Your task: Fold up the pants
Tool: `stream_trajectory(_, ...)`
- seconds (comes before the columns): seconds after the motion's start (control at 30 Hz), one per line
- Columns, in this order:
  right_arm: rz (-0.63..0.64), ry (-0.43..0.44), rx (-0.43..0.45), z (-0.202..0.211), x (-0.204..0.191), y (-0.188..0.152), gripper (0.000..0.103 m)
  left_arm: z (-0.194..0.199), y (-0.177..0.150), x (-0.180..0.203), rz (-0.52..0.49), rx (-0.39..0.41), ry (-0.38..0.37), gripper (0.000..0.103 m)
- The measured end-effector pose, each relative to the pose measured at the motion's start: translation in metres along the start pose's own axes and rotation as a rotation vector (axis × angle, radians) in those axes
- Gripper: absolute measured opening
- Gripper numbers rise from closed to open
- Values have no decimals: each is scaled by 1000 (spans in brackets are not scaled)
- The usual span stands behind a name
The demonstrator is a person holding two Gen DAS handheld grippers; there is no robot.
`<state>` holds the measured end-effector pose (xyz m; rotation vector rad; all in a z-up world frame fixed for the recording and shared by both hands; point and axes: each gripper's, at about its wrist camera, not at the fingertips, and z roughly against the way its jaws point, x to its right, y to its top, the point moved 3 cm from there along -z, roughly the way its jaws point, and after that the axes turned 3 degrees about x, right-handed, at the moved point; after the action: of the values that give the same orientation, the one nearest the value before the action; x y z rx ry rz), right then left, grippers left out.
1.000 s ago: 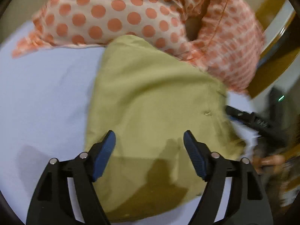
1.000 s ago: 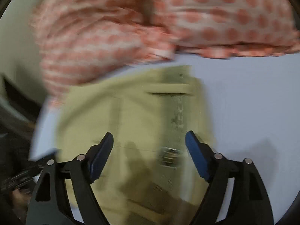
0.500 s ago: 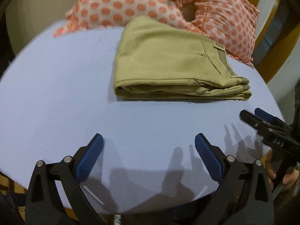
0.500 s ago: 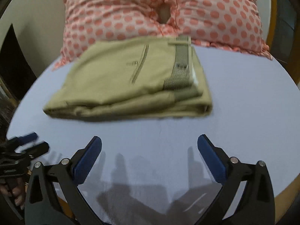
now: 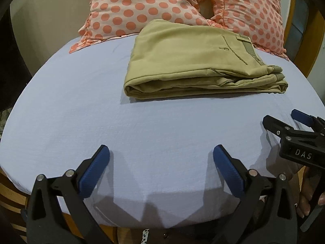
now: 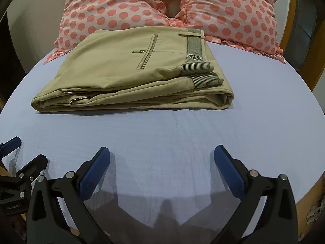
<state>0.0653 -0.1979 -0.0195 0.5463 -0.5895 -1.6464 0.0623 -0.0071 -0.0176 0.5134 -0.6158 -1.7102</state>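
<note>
The khaki pants [image 5: 193, 61] lie folded in a neat stack on the light blue sheet [image 5: 142, 126], against the pillows; they also show in the right wrist view [image 6: 132, 71] with the striped waistband on the right. My left gripper [image 5: 161, 158] is open and empty, well short of the pants, near the front edge of the bed. My right gripper [image 6: 162, 158] is open and empty, also back from the pants. The right gripper shows at the right edge of the left wrist view [image 5: 294, 126]; the left gripper shows at the left edge of the right wrist view [image 6: 18, 162].
Two pink pillows with orange dots [image 6: 162, 6] stand behind the pants. A wooden bed frame [image 5: 312, 46] runs along the right. The sheet's front edge [image 5: 162, 219] drops off just under the grippers.
Both grippers have pulled back from over the pants to the front edge of the bed. The pants stay folded where they were.
</note>
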Motion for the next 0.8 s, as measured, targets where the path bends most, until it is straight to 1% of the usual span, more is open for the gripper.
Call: stream_trajectory(0.8,-1,-2,2,0,0,0,102,0,0,-1,-4,5,1,101)
